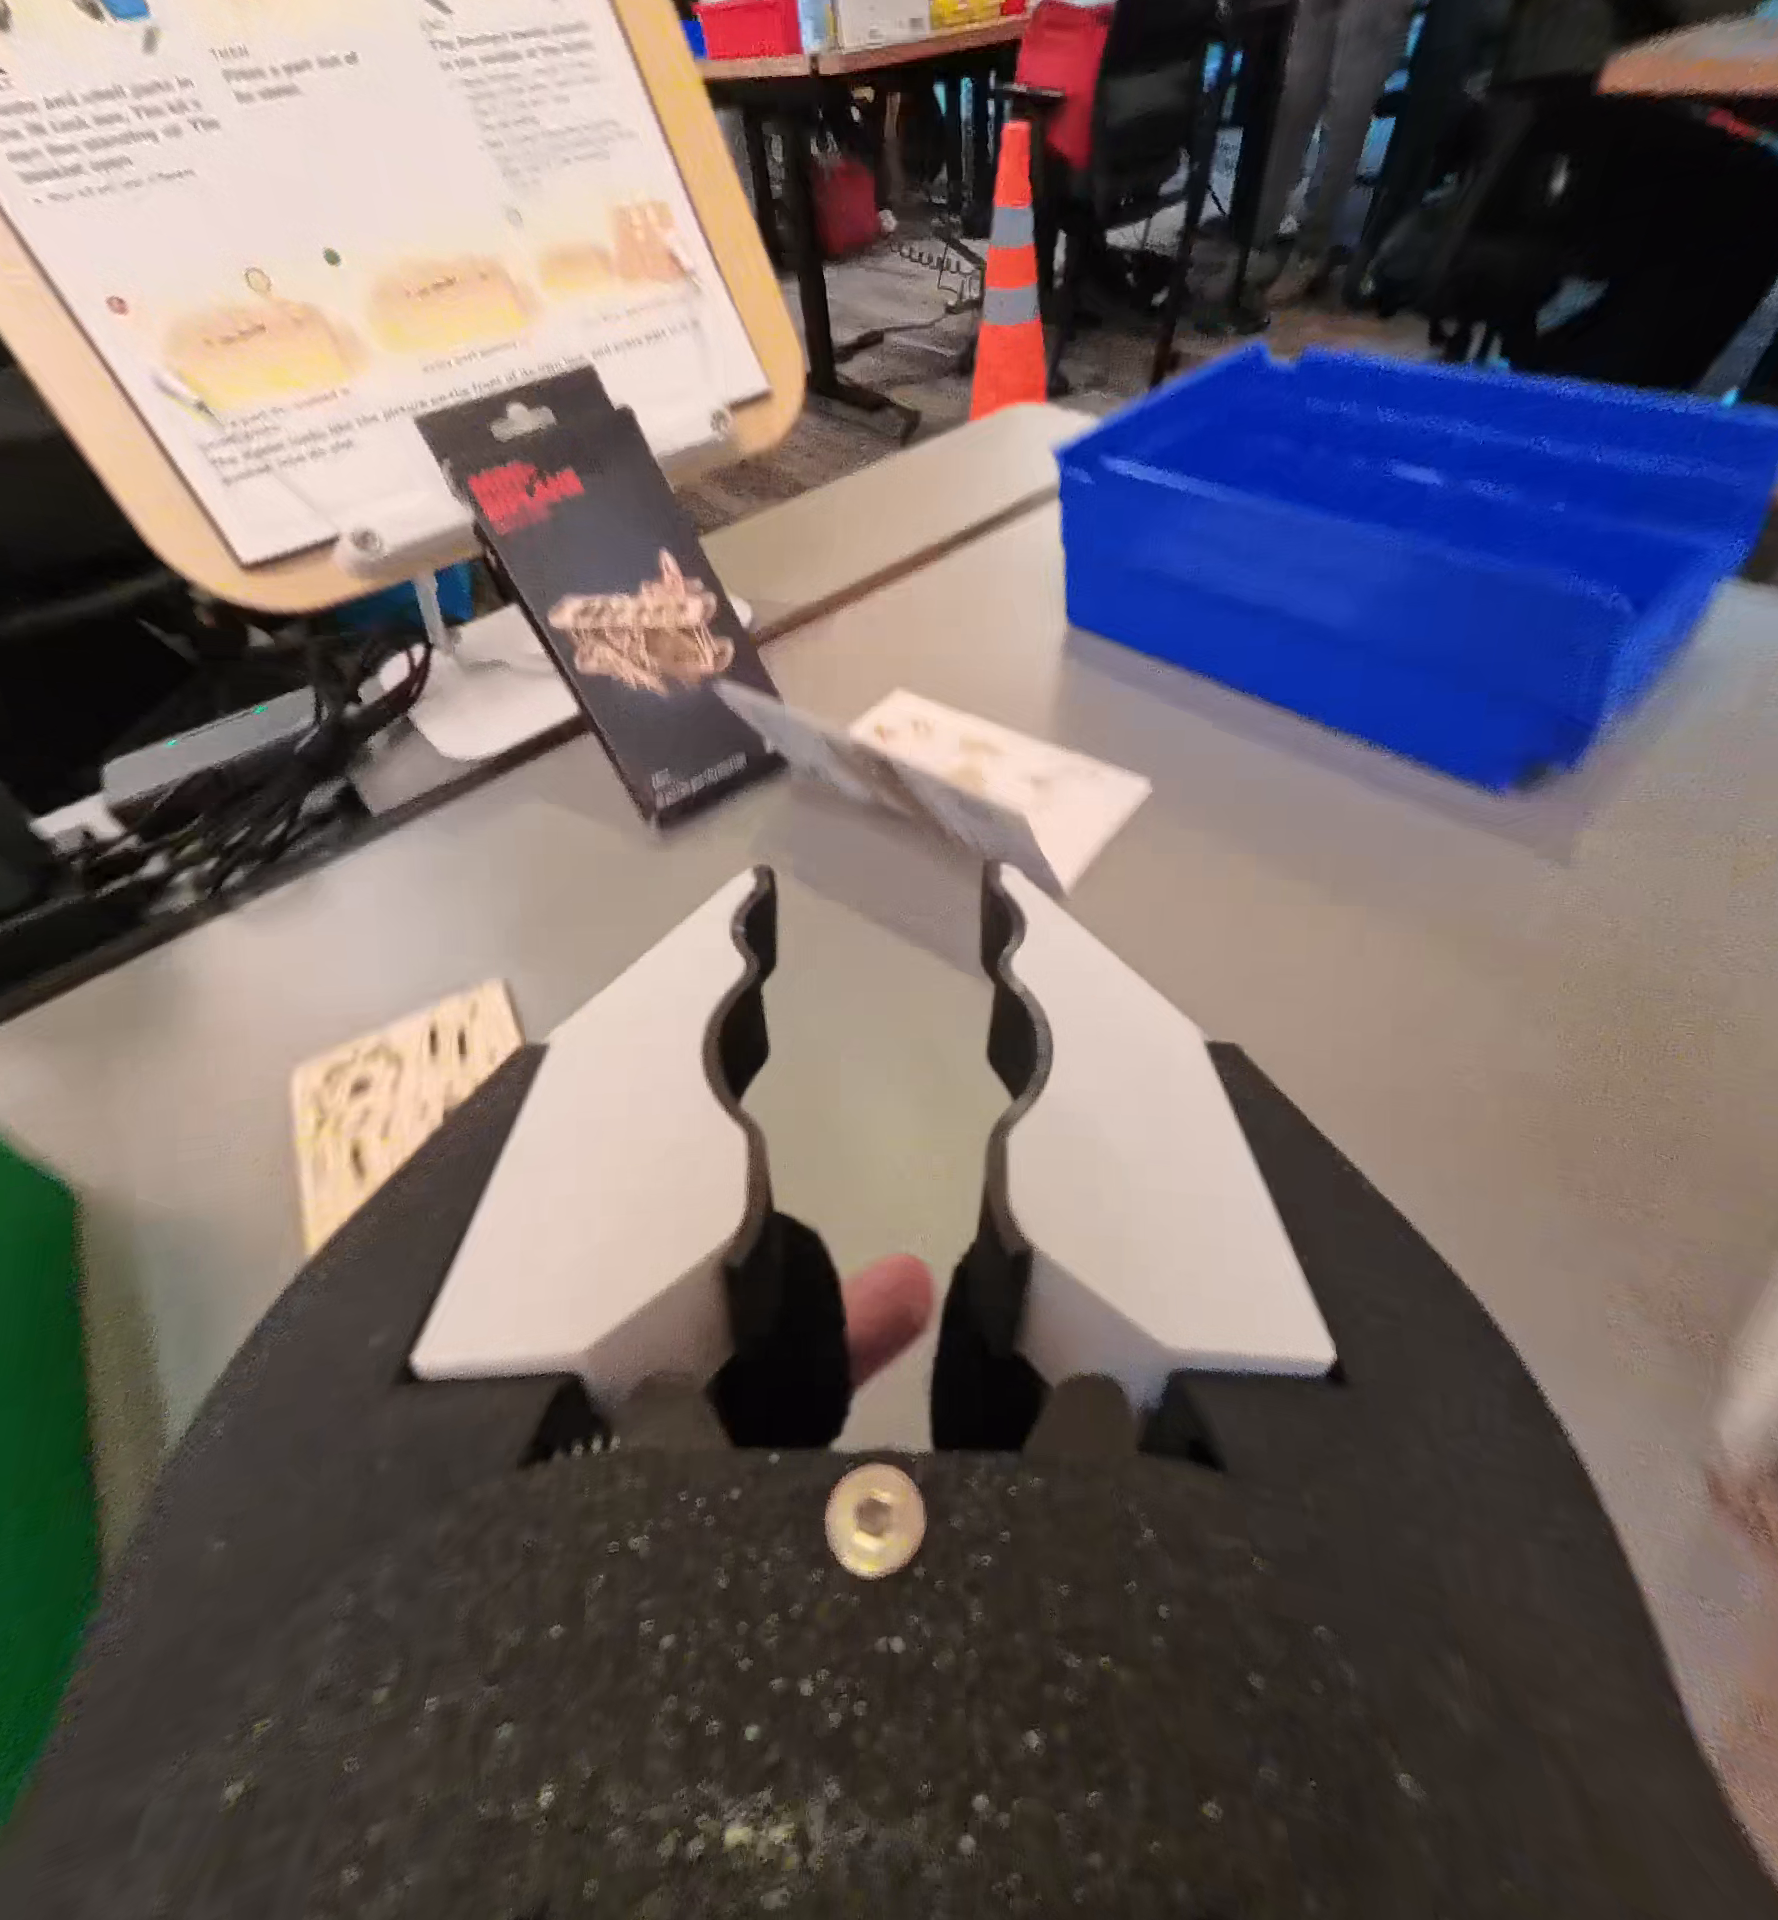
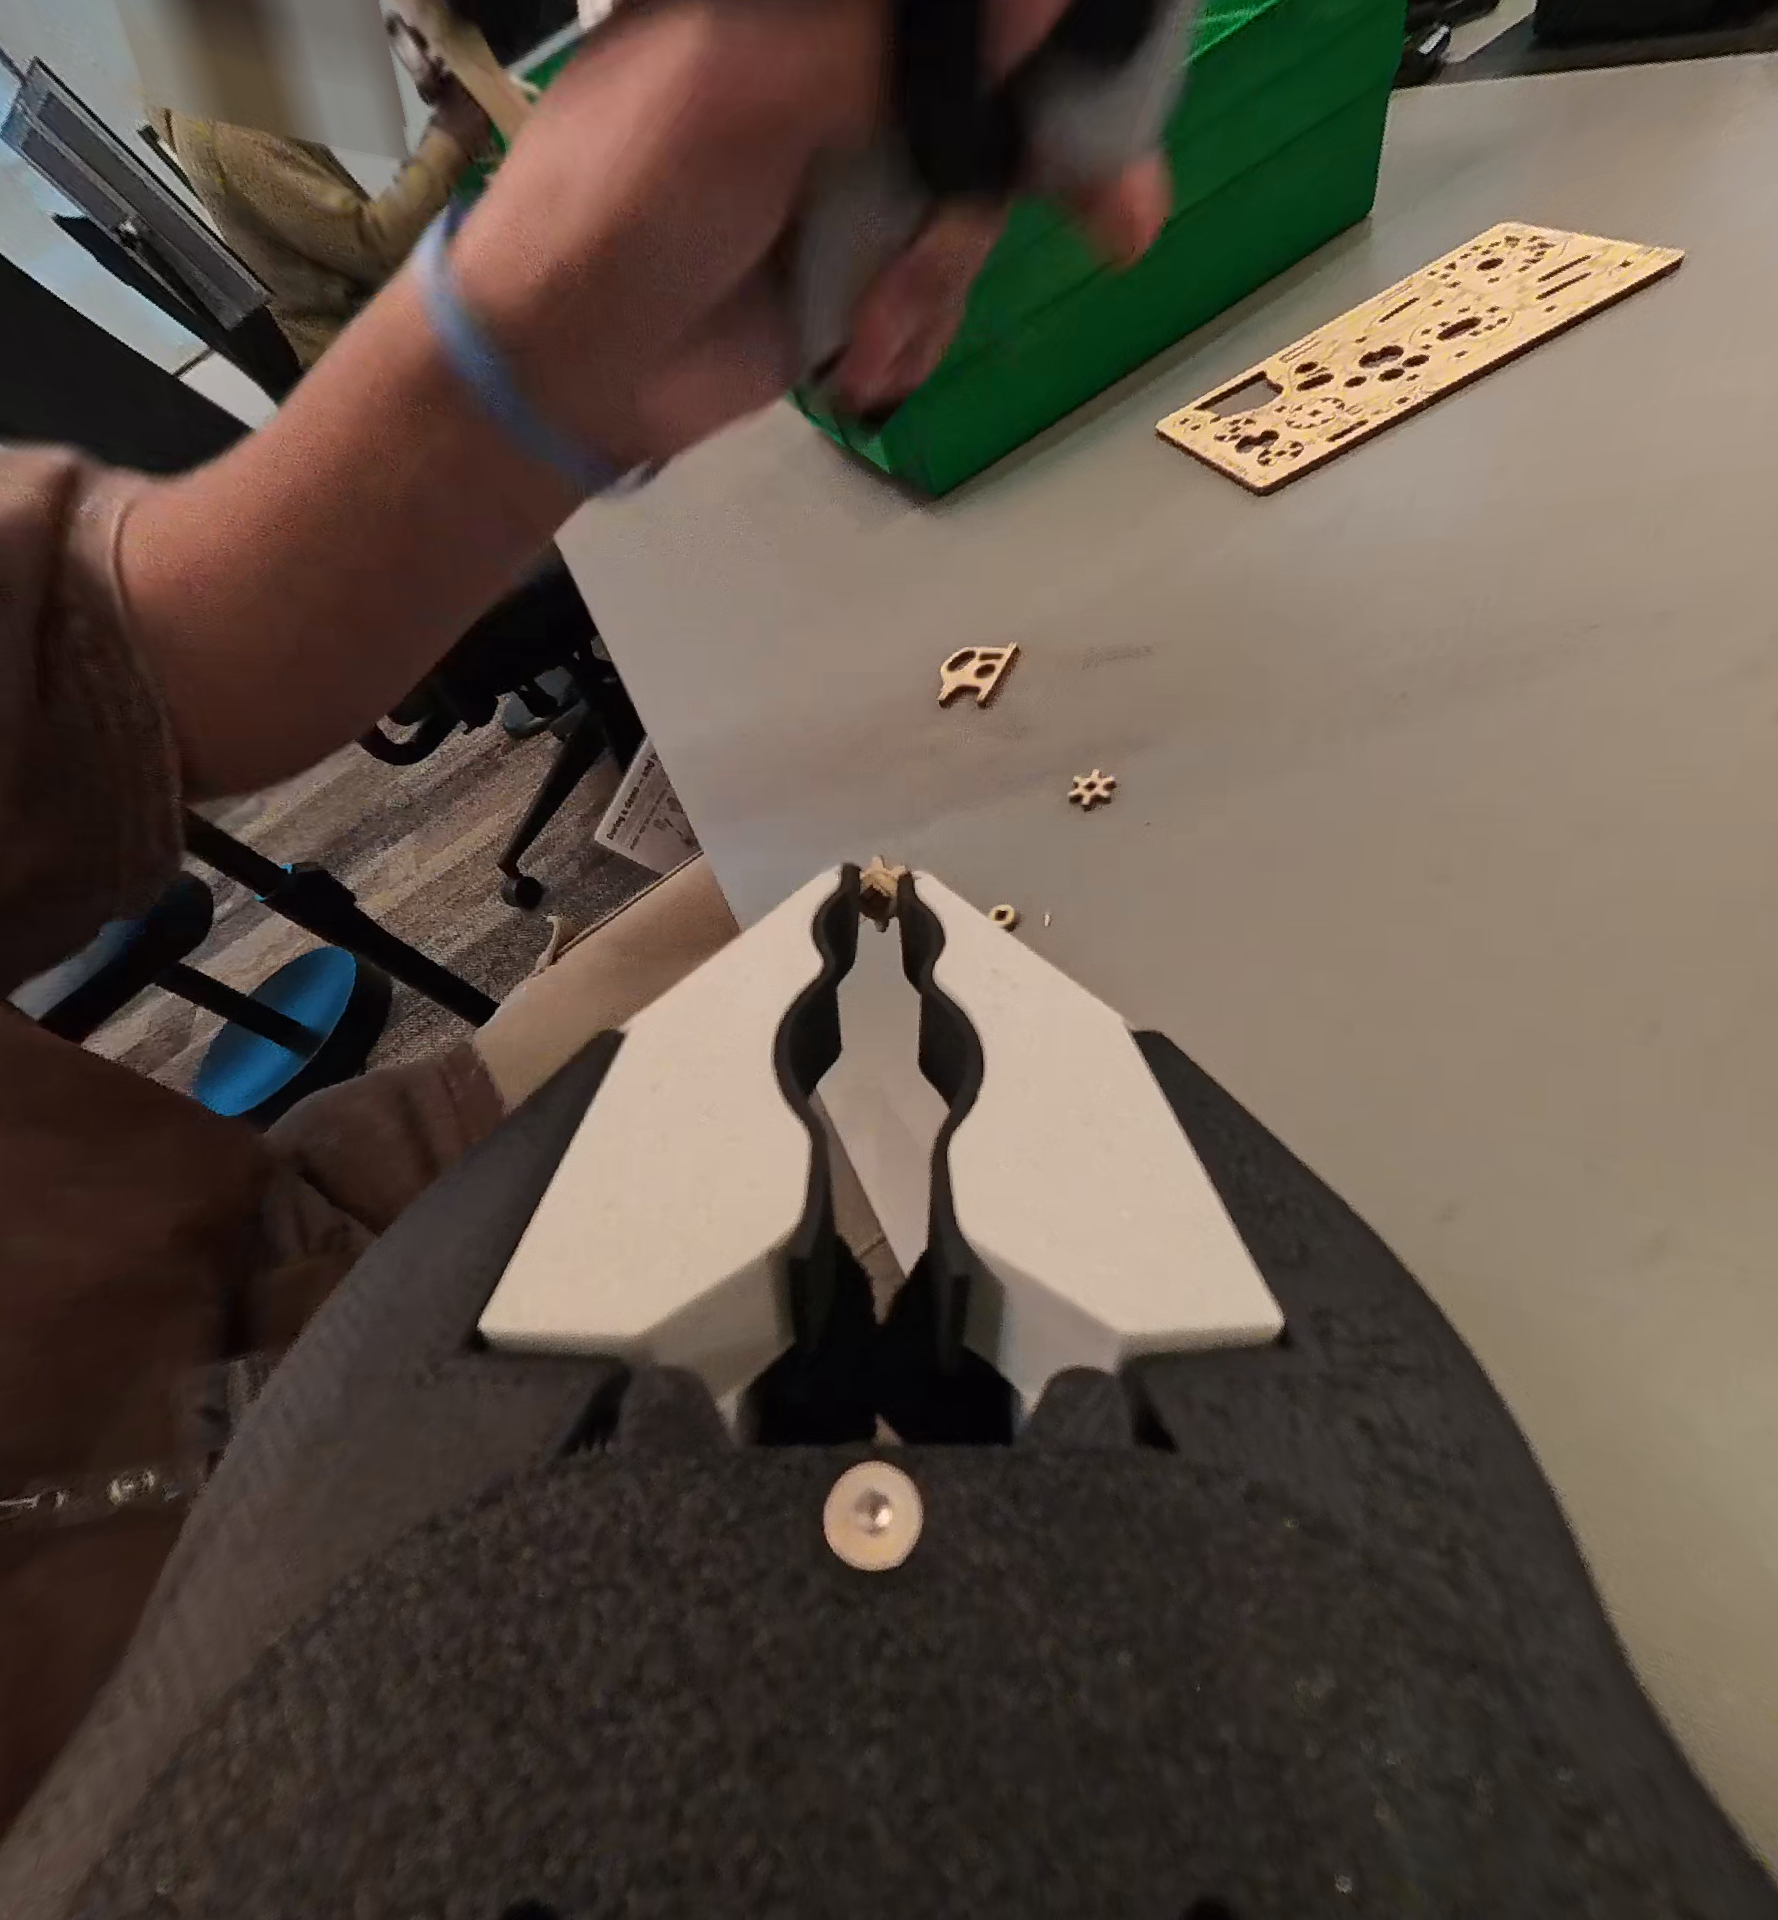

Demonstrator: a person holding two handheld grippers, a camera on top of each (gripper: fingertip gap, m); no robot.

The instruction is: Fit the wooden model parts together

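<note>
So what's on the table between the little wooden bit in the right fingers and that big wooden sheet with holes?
In the right wrist view, two loose wooden pieces: a small star and, farther on, a car-shaped piece. Otherwise bare table.

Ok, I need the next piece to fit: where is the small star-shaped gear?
In the right wrist view, the star-shaped gear lies loose on the grey table, just beyond and right of the right tongs, below the rounded cut-out piece.

Small wooden gear [image 2: 877, 884] between jaws

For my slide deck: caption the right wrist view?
Right gripper pinching a small wooden part above the grey table.
</note>
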